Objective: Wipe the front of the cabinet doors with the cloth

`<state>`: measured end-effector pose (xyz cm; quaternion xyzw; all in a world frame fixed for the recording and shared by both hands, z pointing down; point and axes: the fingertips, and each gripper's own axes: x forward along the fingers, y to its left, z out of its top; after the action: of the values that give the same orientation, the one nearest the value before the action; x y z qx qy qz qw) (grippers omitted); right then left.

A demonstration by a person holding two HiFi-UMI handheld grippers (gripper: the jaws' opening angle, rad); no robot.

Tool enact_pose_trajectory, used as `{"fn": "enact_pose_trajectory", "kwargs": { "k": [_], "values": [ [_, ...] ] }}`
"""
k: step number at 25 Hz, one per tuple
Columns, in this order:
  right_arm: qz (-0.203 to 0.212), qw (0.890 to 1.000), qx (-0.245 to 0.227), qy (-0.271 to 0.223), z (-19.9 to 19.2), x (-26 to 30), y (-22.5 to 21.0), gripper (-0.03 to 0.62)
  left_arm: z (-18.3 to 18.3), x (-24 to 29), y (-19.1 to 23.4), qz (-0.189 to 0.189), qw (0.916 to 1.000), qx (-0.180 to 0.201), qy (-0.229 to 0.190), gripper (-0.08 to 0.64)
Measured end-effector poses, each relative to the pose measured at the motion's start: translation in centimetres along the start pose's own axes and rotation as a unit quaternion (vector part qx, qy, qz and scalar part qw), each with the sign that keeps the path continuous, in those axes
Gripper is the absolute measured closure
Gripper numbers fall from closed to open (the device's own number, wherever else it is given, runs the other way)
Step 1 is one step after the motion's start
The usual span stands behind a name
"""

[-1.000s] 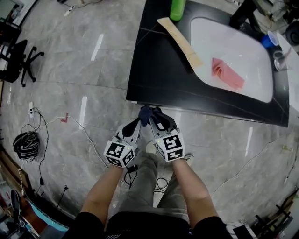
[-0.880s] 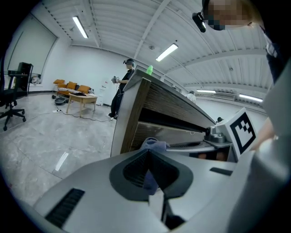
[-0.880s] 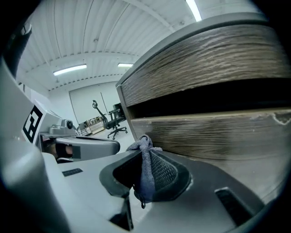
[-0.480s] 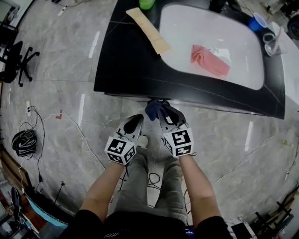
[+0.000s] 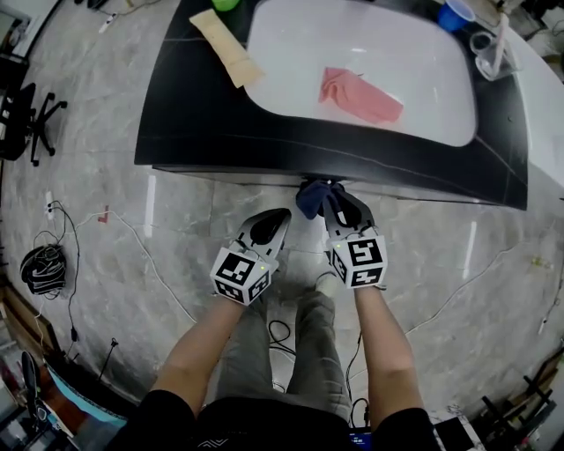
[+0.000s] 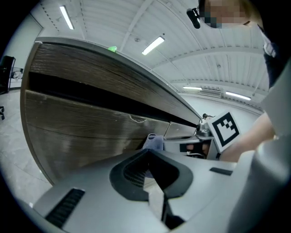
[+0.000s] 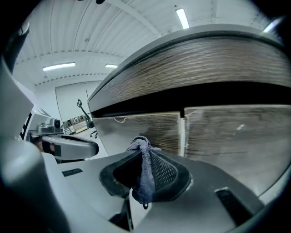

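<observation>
Bunched dark-blue cloth (image 7: 146, 177), pinched in right gripper (image 7: 142, 149), close to wood-grain cabinet doors (image 7: 227, 132), left gripper (image 6: 148, 154) closed, empty

- Black countertop (image 5: 194, 123), a white basin (image 5: 291, 35) sunk into it.
- Pink cloth (image 5: 359, 93) lies crumpled in the basin, about mid-width and toward the near edge.
- Tan strip (image 5: 227, 48), possibly cardboard, lies at the far left corner, one end over the basin rim.
- Blue cup (image 5: 453, 14) stands at the far edge, right of the middle.
</observation>
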<state>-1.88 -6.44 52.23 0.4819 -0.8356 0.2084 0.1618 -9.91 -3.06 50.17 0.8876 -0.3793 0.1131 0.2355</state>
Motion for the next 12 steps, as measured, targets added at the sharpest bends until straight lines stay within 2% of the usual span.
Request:
{"fn": "enact_pose_trajectory", "kwargs": {
  "k": [3,7,12],
  "values": [
    [-0.012,1.000,0.001,0.003,-0.5,-1.3,-2.3,0.526,-0.4,1.3,-1.6,-0.003,1.0000,0.008,0.003,0.560],
    [-0.022,1.000,0.001,0.007,-0.9,-2.8,-4.1,0.526,-0.9,2.3,-3.1,-0.010,0.9999,-0.001,-0.003,0.560],
    [0.015,1.000,0.001,0.007,-1.7,-4.0,-2.3,0.526,-1.7,2.6,-4.4,-0.019,0.9997,-0.017,-0.001,0.560]
  ]
}}
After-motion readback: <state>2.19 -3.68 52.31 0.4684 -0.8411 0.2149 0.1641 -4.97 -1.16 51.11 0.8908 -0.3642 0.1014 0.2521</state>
